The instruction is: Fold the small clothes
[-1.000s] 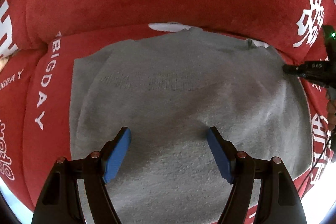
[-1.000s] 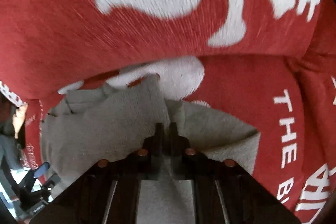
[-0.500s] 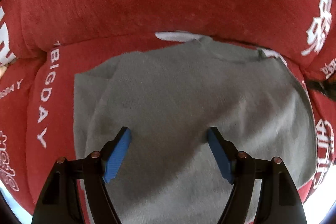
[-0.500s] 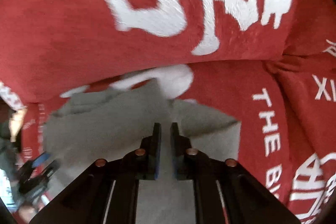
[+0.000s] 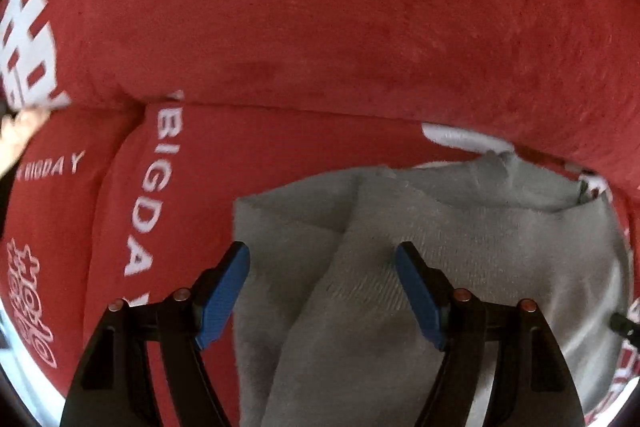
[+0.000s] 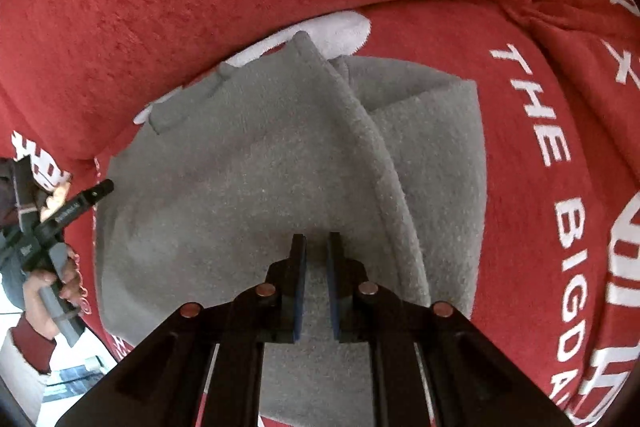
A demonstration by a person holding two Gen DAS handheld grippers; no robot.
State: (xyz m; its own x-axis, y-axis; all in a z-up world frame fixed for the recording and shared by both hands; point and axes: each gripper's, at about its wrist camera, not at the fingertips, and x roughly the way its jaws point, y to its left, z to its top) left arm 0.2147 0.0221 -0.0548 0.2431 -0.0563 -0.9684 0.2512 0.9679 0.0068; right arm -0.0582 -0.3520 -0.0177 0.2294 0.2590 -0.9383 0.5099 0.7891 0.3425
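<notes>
A small grey knit garment [image 5: 460, 255] lies flat on a red sofa seat, with a sleeve folded in over its body on each side. In the right wrist view the garment [image 6: 248, 187] fills the middle, a folded edge running down its right part. My left gripper [image 5: 322, 267] is open, held just above the garment's left part with nothing between its blue pads. My right gripper [image 6: 316, 251] hovers over the garment's lower middle, its jaws slightly apart with nothing held. The left gripper also shows in the right wrist view [image 6: 76, 205], at the garment's left edge.
The red sofa seat cushion [image 5: 280, 155] carries white lettering, and the red backrest [image 5: 340, 19] rises close behind the garment. The same seat [image 6: 540, 167] stretches to the right of the garment. A hand [image 6: 52, 291] grips the left tool's handle by the sofa's front edge.
My right gripper let go of the garment's right part, opened slightly and drew back. My left gripper shifted left, staying open. The garment now lies with its sides folded in.
</notes>
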